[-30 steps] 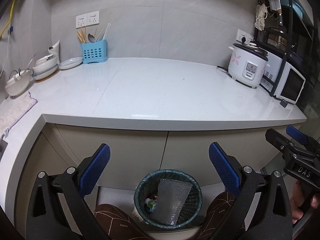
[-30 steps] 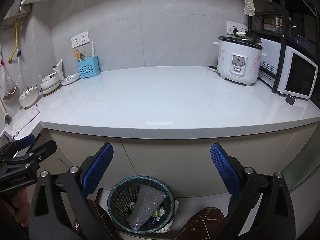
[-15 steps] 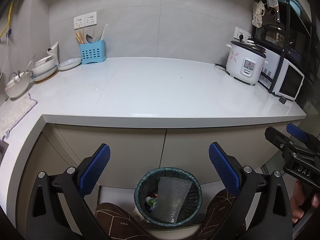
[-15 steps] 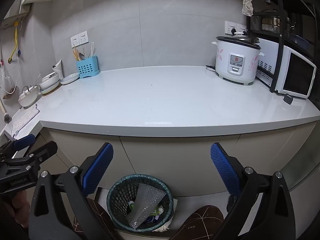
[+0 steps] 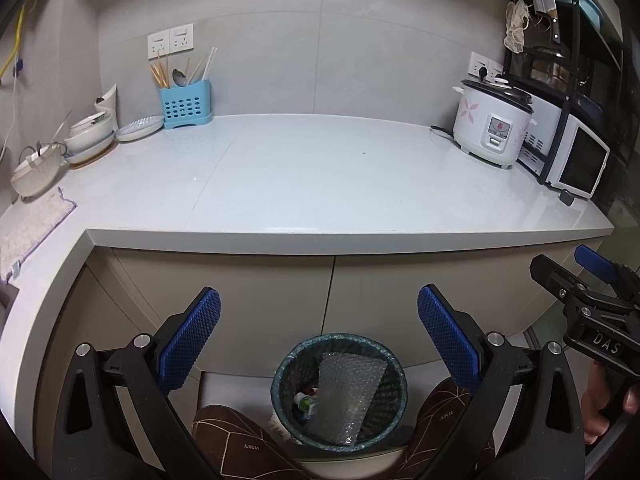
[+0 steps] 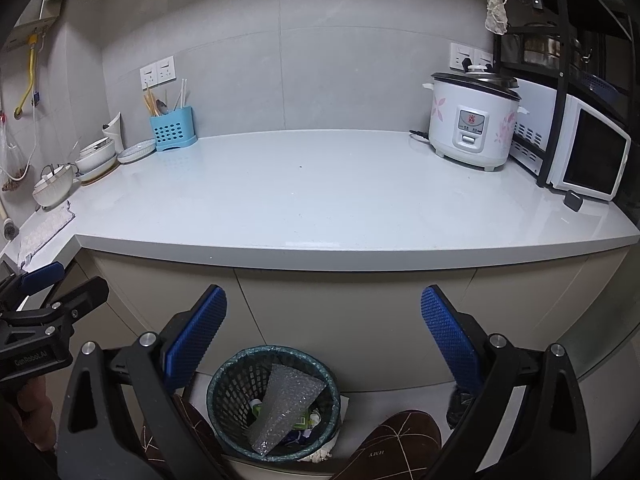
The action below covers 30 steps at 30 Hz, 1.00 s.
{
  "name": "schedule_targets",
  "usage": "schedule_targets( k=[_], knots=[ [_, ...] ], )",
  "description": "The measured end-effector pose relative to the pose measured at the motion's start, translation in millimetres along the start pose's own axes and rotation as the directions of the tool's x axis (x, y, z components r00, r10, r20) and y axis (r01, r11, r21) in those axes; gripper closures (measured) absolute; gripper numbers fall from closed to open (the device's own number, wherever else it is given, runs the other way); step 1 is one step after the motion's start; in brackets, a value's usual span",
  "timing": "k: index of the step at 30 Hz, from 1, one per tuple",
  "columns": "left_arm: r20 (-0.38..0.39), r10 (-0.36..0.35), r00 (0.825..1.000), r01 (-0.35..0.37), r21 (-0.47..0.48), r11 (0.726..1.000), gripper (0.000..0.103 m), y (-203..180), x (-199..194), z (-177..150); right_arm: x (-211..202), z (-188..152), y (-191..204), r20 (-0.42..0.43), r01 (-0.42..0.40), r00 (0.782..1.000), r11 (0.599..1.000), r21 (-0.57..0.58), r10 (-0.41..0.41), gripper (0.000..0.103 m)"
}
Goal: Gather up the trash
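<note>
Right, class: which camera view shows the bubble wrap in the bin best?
The left wrist view: the bubble wrap lies nearly flat-on, centred in the bin. The right wrist view shows the same sheet more edge-on, narrowed and leaning over other trash.

The left gripper hangs with its blue-padded jaws spread wide and nothing between them, above a mesh waste bin on the floor. A sheet of bubble wrap leans inside the bin over a small green-and-white package (its label is too small to read). Brown slippers flank the bin. At the right edge the right gripper shows side-on. On the pale counter stand a rice cooker, a microwave and a blue utensil holder.
</note>
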<state>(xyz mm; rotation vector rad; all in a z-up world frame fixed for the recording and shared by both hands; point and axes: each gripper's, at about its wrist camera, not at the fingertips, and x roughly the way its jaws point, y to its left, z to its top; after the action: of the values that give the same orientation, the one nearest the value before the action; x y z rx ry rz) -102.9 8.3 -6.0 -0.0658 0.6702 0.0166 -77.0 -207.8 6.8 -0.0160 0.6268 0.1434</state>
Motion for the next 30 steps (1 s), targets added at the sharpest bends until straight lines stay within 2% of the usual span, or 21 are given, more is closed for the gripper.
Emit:
schedule_targets(
  k=[30],
  knots=[
    [0.009, 0.014, 1.0, -0.014, 0.017, 1.0, 0.006, 2.7, -0.3, 1.4, -0.9, 0.7, -0.3, -0.004, 0.0, 1.0, 1.0, -0.011, 0.0, 0.009]
  ],
)
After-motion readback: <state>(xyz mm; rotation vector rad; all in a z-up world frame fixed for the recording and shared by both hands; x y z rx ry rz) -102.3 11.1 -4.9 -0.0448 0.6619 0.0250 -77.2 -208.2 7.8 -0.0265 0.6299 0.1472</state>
